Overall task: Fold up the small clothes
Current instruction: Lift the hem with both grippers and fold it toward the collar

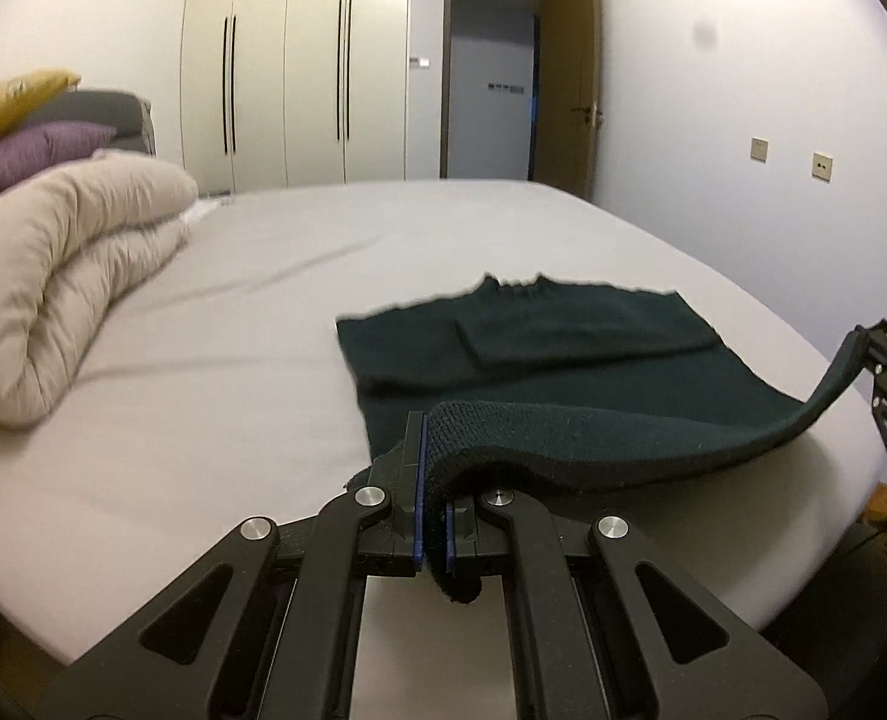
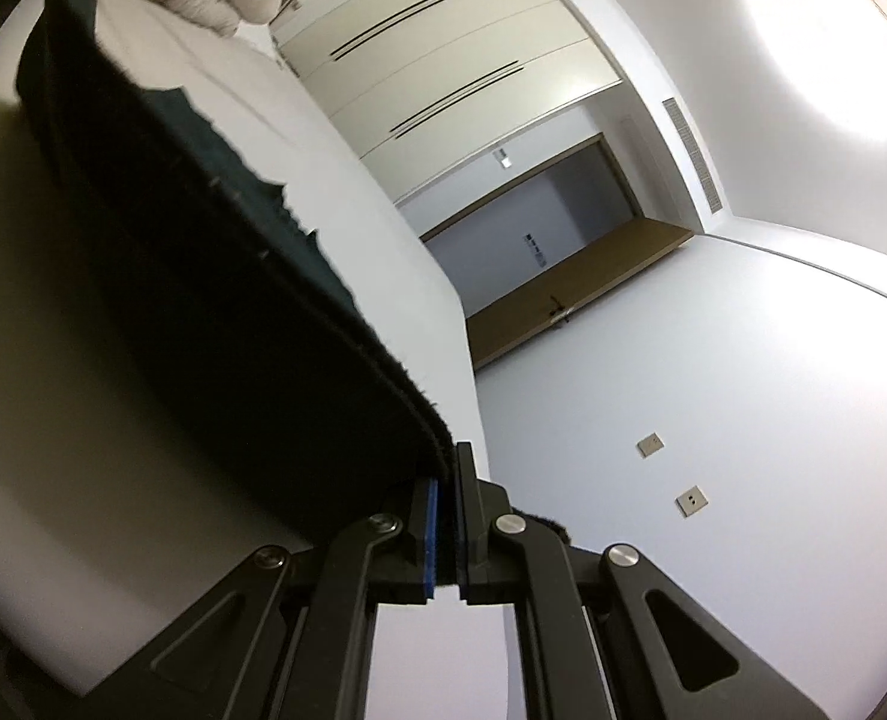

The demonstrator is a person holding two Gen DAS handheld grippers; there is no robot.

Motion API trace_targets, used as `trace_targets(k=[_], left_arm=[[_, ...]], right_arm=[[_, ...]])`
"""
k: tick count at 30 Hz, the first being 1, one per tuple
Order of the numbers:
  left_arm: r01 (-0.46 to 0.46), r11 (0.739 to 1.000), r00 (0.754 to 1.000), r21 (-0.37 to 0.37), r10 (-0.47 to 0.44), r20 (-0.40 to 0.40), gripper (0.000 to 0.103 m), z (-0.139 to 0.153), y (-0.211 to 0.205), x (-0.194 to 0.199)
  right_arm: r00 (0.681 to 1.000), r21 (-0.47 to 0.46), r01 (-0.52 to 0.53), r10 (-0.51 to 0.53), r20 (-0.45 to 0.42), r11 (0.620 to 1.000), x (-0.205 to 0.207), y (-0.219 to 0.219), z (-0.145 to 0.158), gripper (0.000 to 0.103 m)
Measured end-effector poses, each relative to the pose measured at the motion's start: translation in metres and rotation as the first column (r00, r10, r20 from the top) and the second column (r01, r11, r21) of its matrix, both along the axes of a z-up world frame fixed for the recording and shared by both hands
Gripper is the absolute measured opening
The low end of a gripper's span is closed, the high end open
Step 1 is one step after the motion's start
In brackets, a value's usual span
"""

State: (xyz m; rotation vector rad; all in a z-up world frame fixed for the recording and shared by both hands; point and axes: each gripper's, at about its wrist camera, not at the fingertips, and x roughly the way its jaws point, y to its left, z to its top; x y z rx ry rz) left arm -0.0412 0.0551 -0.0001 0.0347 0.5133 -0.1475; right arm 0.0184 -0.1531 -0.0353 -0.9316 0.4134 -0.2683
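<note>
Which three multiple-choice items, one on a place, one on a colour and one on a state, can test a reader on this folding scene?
1. Where does the sweater mostly lie?
A. on the bed
B. on the floor
C. on a chair

2. What colour is the sweater?
A. yellow
B. dark green
C. white

3. How is the left gripper?
A. open, apart from the cloth
B. shut on the sweater's hem
C. shut on a pillow

Answers: 1 A, it spreads over the grey sheet; 2 B, the knit looks dark green; 3 B, cloth sits clamped between its pads.

Sweater (image 1: pixel 563 360): fuzzy dark-green knit (ribbed hem); left claw (image 1: pixel 434 480): matt black plastic.
</note>
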Motion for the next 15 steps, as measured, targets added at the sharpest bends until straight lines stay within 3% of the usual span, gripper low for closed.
trace_targets(k=[8, 15], left_arm=[[-0.007, 0.998, 0.999, 0.064, 0.004, 0.054, 0.003, 0.03, -0.012, 0.075], [-0.012, 0.998, 1.0, 0.068, 0.012, 0.006, 0.003, 0.033, -0.02, 0.17]], right_arm=[[1.0, 0.064, -0.016, 0.016, 0.007, 0.998, 0.082, -0.013, 0.025, 0.004], [0.999, 0.106, -0.012, 0.015, -0.029, 0.994, 0.159, -0.016, 0.028, 0.004]])
